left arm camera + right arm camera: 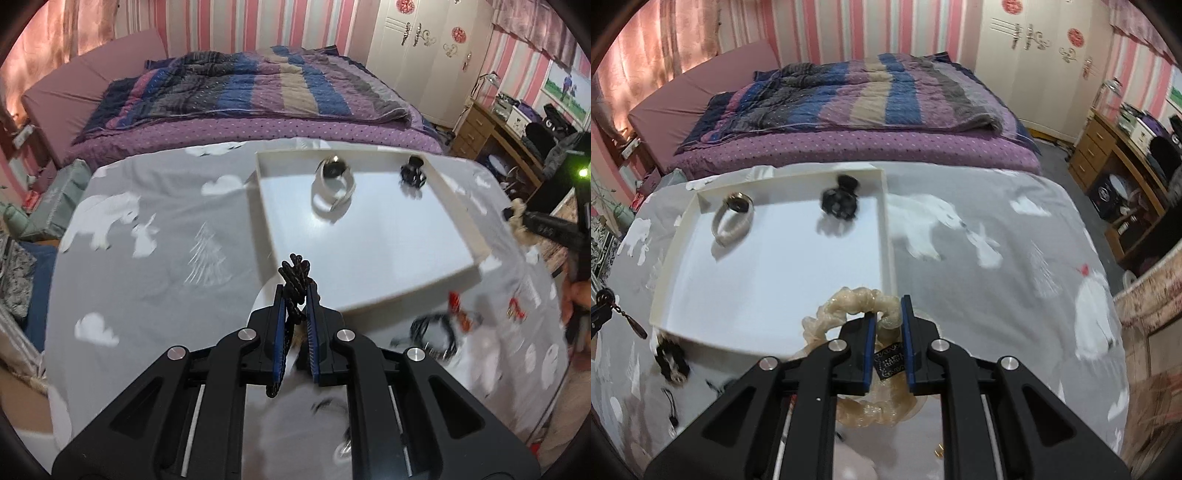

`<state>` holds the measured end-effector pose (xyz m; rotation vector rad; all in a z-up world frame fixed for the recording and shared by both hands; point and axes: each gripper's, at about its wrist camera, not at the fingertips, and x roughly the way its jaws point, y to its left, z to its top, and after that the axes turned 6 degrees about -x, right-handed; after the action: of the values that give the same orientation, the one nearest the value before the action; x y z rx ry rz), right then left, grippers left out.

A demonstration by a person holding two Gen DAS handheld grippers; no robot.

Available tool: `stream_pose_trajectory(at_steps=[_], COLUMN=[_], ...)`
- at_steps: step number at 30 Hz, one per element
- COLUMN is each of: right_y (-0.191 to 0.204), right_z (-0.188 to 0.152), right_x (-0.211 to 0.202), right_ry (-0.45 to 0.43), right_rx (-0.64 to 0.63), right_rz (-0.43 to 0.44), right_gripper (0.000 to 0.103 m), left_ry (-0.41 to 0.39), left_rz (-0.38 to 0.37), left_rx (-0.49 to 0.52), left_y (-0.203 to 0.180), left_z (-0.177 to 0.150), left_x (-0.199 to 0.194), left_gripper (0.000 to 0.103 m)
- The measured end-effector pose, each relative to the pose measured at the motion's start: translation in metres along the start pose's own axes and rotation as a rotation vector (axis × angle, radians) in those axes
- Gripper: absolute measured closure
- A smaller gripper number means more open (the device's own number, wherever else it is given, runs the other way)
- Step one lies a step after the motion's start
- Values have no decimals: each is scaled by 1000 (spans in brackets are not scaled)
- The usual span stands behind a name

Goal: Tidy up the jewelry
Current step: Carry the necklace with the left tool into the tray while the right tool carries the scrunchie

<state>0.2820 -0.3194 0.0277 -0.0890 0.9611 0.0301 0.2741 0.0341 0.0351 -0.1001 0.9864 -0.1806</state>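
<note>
The left tongs (pixel 295 291), clamped on a black braided cord (pixel 294 275), and the right tongs (pixel 888 314), clamped on a beige frilly scrunchie (pixel 849 302), are best emptied well inside the white tray (pixel 886 221), clear of the watch (pixel 733 219) at upper left.

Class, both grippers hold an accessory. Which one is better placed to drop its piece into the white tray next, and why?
Probably the right gripper: its beige scrunchie already overlaps the white tray's near corner. The left gripper, clamping a black braided cord, sits before the rim.

On the table (pixel 1015 280), the tray (pixel 886 229) holds a watch (pixel 733 219) left of a hair clip (pixel 838 203), with the bed (pixel 849 122) behind the tray.
</note>
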Motion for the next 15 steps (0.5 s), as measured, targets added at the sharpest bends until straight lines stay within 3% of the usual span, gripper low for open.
stream_pose_trajectory(at_steps=[9,15], right_y=[51,69], right_z=[53,82], right_x=[63,110], right_ry=[48,87], right_rx=[-59,-18], right_rz=[34,90], right_gripper=[90,90], left_ry=[54,71], left_rz=[26,50], left_rx=[-15,-12], left_y=[-18,-18], left_z=[67,94], left_x=[67,109], left_gripper=[94,94])
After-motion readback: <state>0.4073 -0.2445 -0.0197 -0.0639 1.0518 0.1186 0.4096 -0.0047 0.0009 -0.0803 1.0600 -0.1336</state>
